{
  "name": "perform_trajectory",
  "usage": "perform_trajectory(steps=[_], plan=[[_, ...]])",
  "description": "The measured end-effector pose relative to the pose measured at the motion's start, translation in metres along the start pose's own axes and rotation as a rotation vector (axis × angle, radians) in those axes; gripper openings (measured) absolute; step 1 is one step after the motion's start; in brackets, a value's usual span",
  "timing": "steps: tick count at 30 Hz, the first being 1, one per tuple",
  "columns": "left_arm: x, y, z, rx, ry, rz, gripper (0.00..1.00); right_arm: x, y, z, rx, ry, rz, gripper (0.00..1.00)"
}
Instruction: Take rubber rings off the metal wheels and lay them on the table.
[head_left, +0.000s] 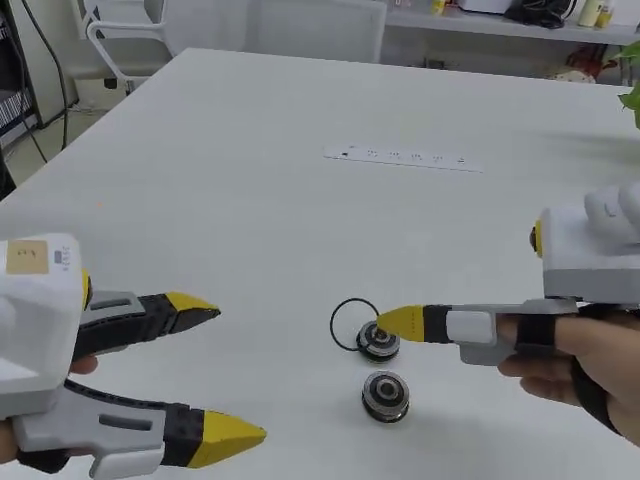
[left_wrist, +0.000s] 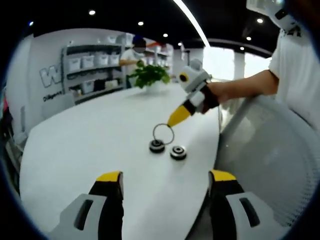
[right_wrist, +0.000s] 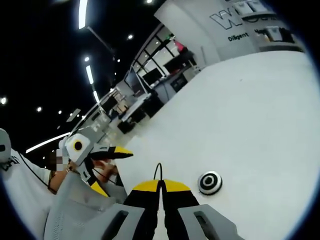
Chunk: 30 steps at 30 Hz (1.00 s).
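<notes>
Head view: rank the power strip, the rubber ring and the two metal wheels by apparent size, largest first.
Power strip, largest, though farthest away
Rubber ring
Nearer metal wheel and farther metal wheel: they look alike, so unranked

- The surface (head_left: 250, 180) was plain white, with no pattern.
- The left gripper (head_left: 238, 373), at the lower left of the head view, had a white body with a tan label. Its fingers (head_left: 180, 432) were grey and black, ending in yellow tips.
- The right gripper (head_left: 390, 322), at the right edge, was white and grey with a black band and a yellow tip.
- The rubber ring (head_left: 333, 328), near the frame's centre, was a thin black loop.
- The upper metal wheel (head_left: 378, 343) and lower metal wheel (head_left: 385, 394) were dark-rimmed with silver-grey centres, in concentric circles.
- The power strip (head_left: 402, 157), upper middle, was white.
- The plant (left_wrist: 150, 75), in the upper middle of the left gripper view, was green.
</notes>
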<state>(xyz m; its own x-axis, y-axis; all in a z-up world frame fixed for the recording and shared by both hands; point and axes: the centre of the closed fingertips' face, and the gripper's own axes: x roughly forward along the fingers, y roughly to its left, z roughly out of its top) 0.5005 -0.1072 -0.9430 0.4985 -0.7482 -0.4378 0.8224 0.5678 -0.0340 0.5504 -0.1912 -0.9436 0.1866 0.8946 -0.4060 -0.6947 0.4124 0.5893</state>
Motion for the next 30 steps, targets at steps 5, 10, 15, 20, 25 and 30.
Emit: perform_trajectory(steps=[5,10,15,20,25,30], plan=[[0.001,0.004,0.003,0.004,-0.015,0.022,0.72,0.011,0.007,-0.010,-0.006,0.036,0.015,0.00],[0.004,0.001,-0.005,0.022,0.027,0.010,0.72,0.021,0.008,-0.024,-0.038,0.088,0.012,0.00],[0.009,-0.011,-0.009,0.028,0.050,-0.052,0.73,0.030,0.011,-0.035,-0.051,0.117,0.006,0.00],[0.011,-0.014,-0.015,0.046,0.083,-0.073,0.74,0.034,0.004,-0.046,-0.068,0.150,-0.016,0.00],[0.011,-0.015,-0.015,0.037,0.081,-0.076,0.74,0.036,-0.001,-0.050,-0.073,0.160,-0.031,0.00],[0.012,-0.016,-0.018,0.046,0.098,-0.084,0.74,0.038,-0.008,-0.054,-0.093,0.171,-0.059,0.00]])
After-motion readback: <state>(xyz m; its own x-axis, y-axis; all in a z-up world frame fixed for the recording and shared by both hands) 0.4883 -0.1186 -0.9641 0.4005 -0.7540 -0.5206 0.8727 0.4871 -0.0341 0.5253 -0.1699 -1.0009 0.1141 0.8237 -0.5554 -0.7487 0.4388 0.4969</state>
